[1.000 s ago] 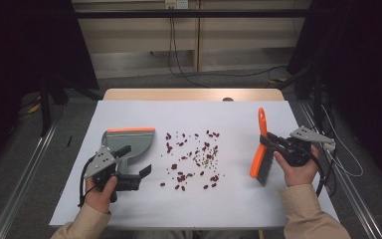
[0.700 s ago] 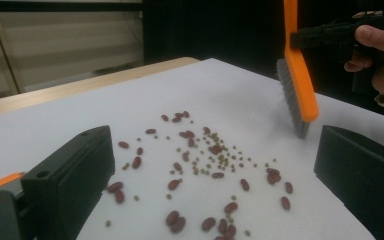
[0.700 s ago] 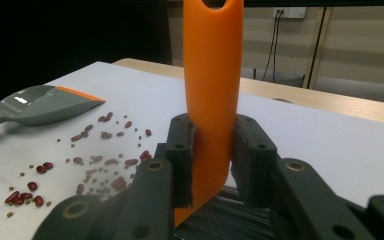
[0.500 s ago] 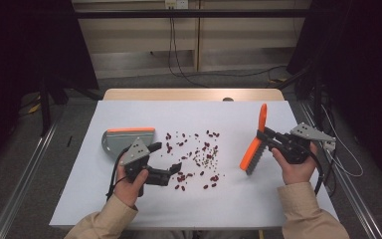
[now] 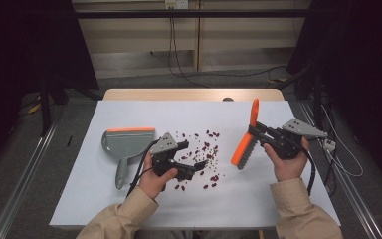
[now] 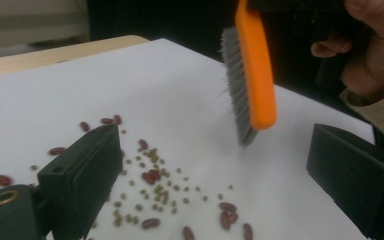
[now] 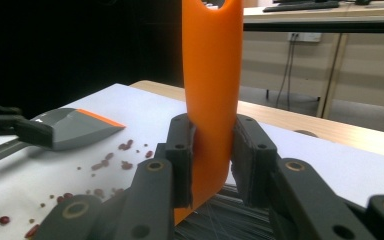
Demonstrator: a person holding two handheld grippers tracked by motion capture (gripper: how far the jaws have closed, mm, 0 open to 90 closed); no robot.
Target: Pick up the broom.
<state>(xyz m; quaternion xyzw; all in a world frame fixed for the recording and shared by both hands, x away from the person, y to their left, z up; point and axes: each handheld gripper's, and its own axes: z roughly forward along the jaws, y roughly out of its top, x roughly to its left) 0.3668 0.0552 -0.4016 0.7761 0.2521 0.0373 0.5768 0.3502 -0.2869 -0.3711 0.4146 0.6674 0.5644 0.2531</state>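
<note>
White table sheet (image 5: 129, 209), dark room beyond. Item: brush (image 5: 245, 141), clamped in my right gripper (image 5: 258, 135) by its orange handle, long axis running 1 to 7 o'clock, bristles down. Item: scattered beans (image 5: 205, 154), at 9 o'clock from the bristles. Item: my left gripper (image 5: 199, 166), jaws spread, empty (over the beans). Item: dustpan (image 5: 127, 146), beyond at 9, nearer my left hand.

Left gripper (image 5: 199, 167) low over table, jaws apart, right gripper (image 5: 255, 133) raised, jaws clamped
</note>
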